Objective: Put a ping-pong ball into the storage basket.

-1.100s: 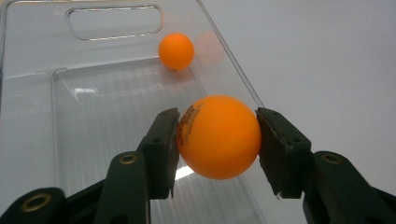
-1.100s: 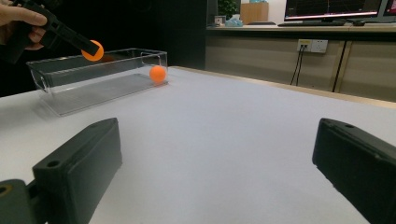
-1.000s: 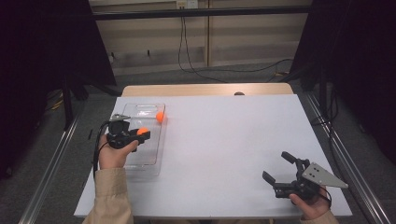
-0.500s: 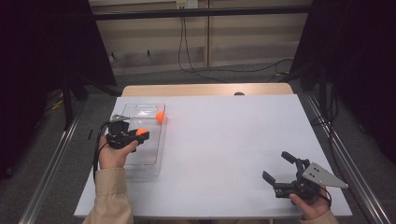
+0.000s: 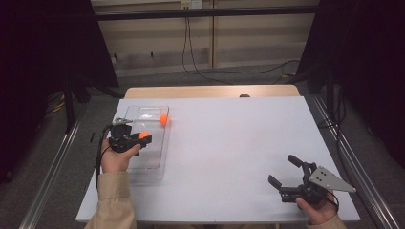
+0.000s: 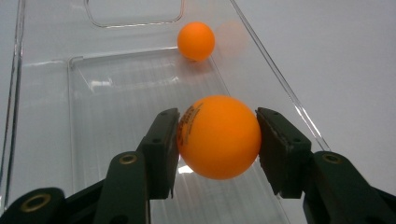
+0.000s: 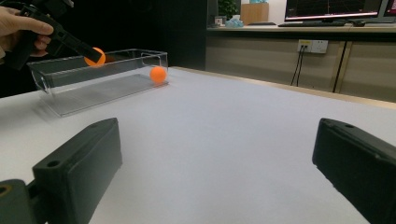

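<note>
White table [image 5: 229, 152] sat bare but for a clear bin [image 5: 154, 164] at 9 o'clock. Left gripper [image 6: 217, 138] was clamped on an orange ball [image 6: 218, 137] over the bin; right gripper [image 5: 285, 172] idled w/ jaws apart, empty. Second ball [image 5: 164, 119] lay just outside the bin's far wall at 12. Risk: a smooth ball could've squirted from the pads, or bounced out if let go from that high.

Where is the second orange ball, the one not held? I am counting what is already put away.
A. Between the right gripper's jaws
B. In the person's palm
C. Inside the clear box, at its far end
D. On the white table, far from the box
C: the loose orange ball lies inside the clear box at its far end, while the left gripper clamps the other ball above the box.
</note>
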Action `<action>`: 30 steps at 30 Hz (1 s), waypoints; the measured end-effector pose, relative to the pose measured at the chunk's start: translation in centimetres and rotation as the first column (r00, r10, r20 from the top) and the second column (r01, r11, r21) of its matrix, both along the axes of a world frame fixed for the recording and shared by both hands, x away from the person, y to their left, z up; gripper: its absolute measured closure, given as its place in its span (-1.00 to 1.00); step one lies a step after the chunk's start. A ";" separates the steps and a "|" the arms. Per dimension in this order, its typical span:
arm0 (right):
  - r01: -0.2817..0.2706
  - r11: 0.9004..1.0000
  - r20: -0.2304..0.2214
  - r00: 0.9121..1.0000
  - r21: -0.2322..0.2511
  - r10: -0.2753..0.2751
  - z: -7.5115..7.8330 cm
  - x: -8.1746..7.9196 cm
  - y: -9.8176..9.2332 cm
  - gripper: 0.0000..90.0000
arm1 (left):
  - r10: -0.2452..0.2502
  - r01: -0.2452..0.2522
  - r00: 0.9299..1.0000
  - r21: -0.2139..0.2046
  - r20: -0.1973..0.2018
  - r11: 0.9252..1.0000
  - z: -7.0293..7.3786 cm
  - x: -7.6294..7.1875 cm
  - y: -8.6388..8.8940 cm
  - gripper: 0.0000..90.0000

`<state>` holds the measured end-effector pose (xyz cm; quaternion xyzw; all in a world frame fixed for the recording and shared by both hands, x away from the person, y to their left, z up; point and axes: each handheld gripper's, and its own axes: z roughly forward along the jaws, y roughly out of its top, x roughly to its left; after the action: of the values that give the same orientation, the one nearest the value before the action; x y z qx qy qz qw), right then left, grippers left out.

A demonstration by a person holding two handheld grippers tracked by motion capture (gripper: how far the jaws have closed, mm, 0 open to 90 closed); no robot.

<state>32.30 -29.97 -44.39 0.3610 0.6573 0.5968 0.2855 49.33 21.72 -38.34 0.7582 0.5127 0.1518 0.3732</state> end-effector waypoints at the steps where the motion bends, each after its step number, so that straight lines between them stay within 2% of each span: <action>1: 0.000 1.000 0.001 1.000 -0.001 0.000 0.0 0.0 0.0 -0.97 | -0.002 0.002 1.000 0.002 -0.002 1.000 0.0 0.0 0.0 0.13; 6: 0.000 1.000 0.000 1.000 0.000 0.000 0.0 0.0 0.0 -0.97 | 0.010 -0.010 1.000 -0.002 0.000 1.000 -0.1 0.0 0.0 0.13; 20: -0.003 1.000 0.002 1.000 0.000 0.003 0.0 0.0 0.0 -0.97 | 0.013 -0.013 1.000 0.035 0.004 0.999 -0.5 0.2 -0.1 0.12; 22: -0.004 1.000 0.001 1.000 0.000 0.004 0.0 0.0 0.0 -0.97 | 0.026 -0.027 1.000 0.016 0.006 1.000 -0.6 0.2 -0.1 0.10; 24: -0.004 1.000 0.000 1.000 0.002 0.004 0.0 0.0 -0.1 -0.97 | 0.030 -0.031 0.999 0.031 0.011 0.999 -0.6 0.3 0.0 0.00; 30: -0.003 1.000 0.002 1.000 0.004 0.003 0.0 0.0 0.1 -0.97 | 0.044 -0.044 0.999 0.005 0.021 0.999 -0.5 0.1 0.1 -0.06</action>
<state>32.34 -29.89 -44.38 0.3597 0.6565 0.5988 0.2847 49.41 21.86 -38.84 0.7462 0.5247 0.1693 0.3730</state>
